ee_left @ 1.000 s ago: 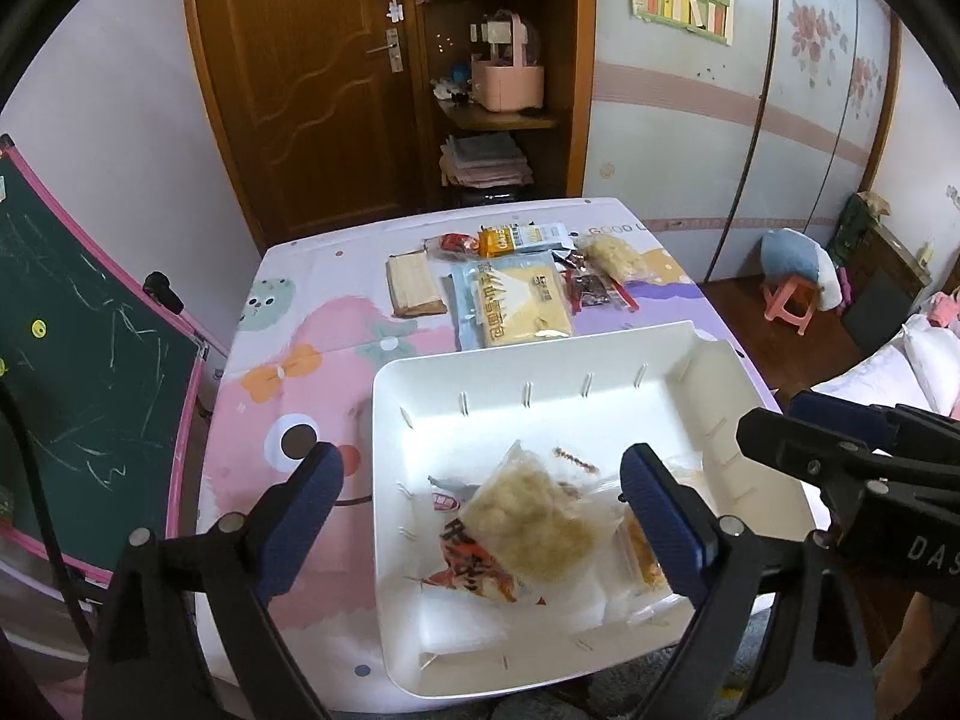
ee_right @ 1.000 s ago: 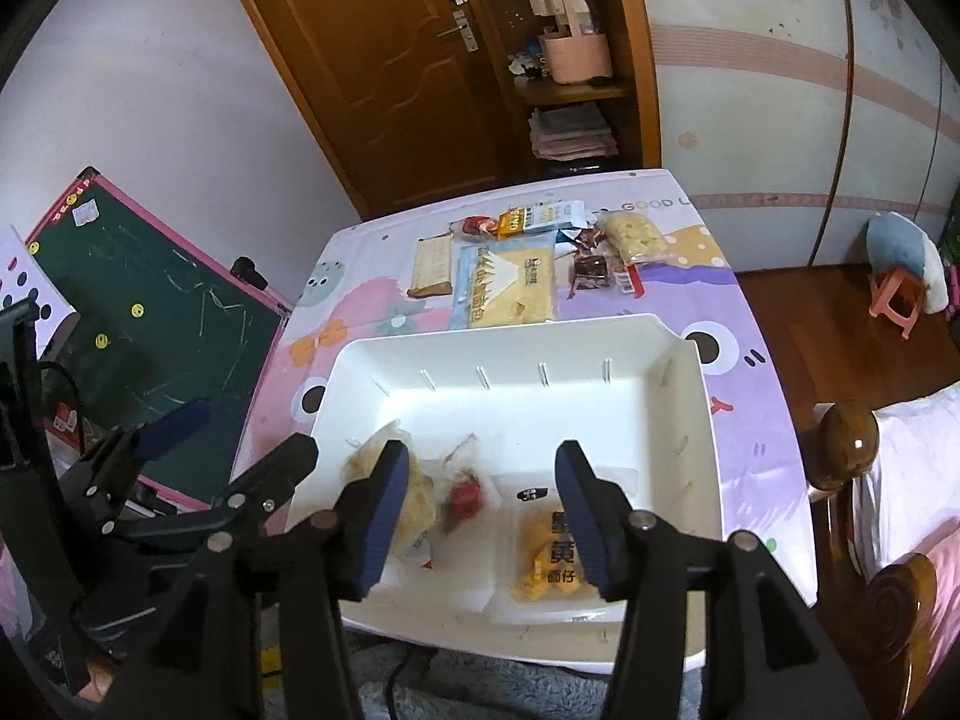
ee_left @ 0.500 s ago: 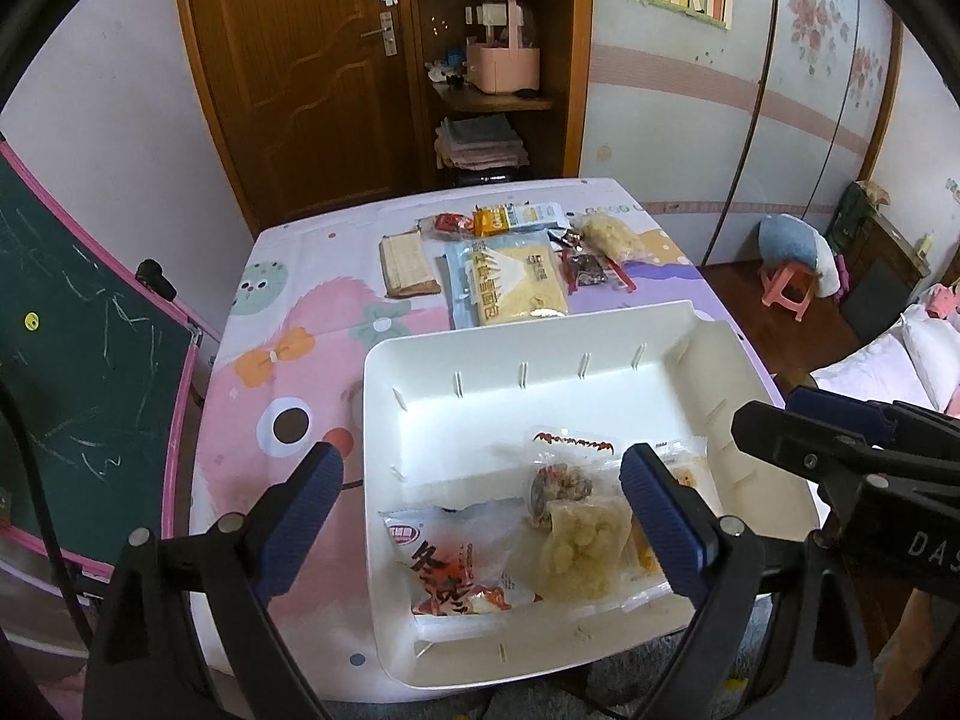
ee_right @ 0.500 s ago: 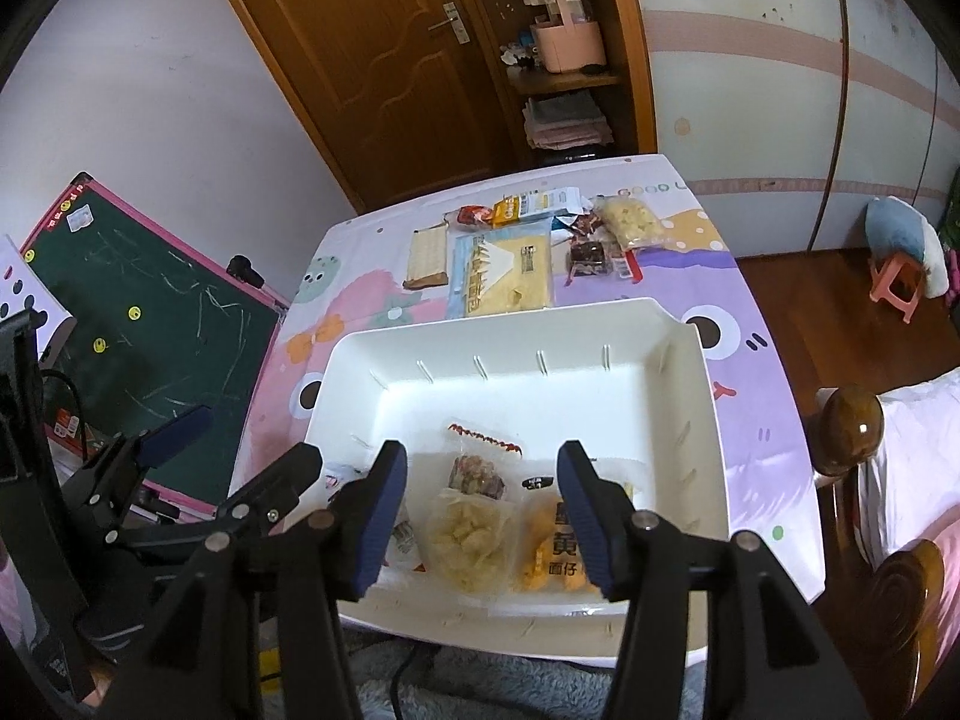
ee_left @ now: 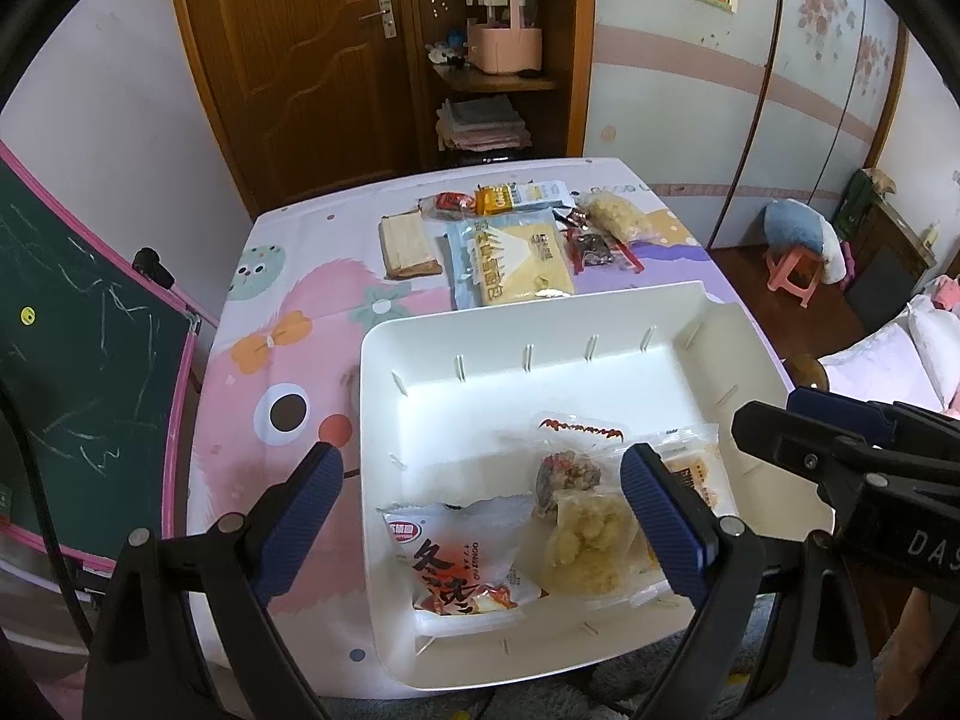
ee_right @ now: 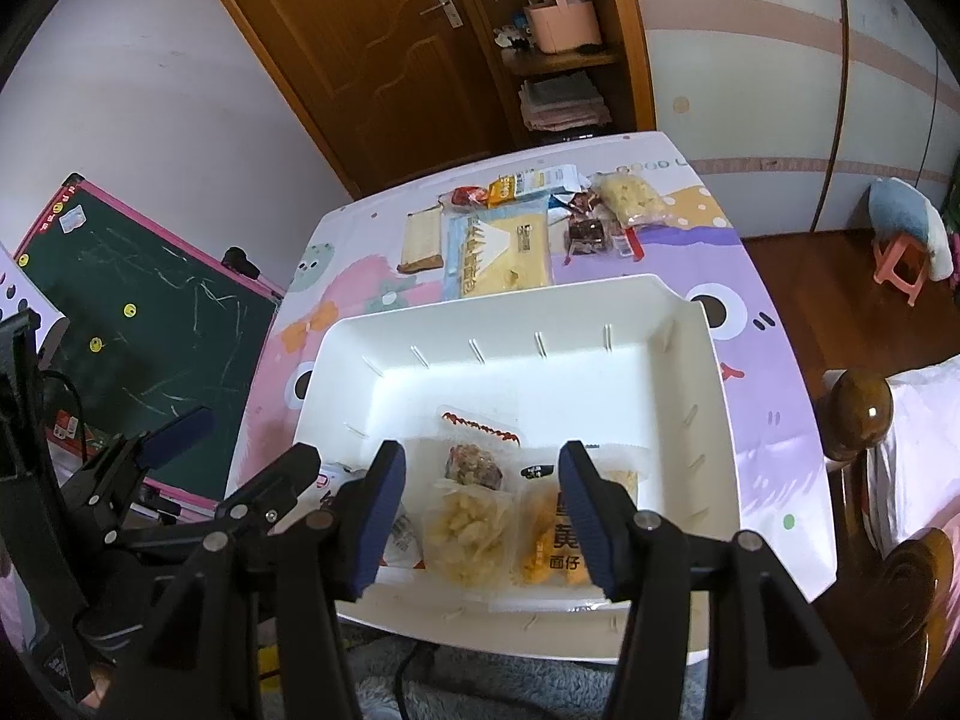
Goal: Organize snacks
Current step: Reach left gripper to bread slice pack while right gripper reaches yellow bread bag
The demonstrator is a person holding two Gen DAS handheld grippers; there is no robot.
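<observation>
A large white rectangular plastic bin (ee_left: 540,360) fills the lower middle of both views, its long axis running left to right across the cartoon-printed tablecloth (ee_left: 288,312). Four packets lie bunched along its near edge: a white-and-red printed snack pouch (ee_left: 462,564) at lower left, a clear bag of pale yellow puffs (ee_left: 585,540), a small dark meat snack pack (ee_left: 564,471) just behind it, and an orange noodle-snack packet (ee_right: 555,540) at lower right. The rest of the bin floor is bare. Judging by this, the sorting is under halfway: at upper centre, beyond the bin, a flat yellow-and-blue bread bag (ee_left: 510,264), its long axis pointing away from the cameras, and several smaller packets remain on the cloth. The left gripper (ee_left: 480,516) and right gripper (ee_right: 480,498) hover above the near edge, both spread wide and carrying nothing.
</observation>
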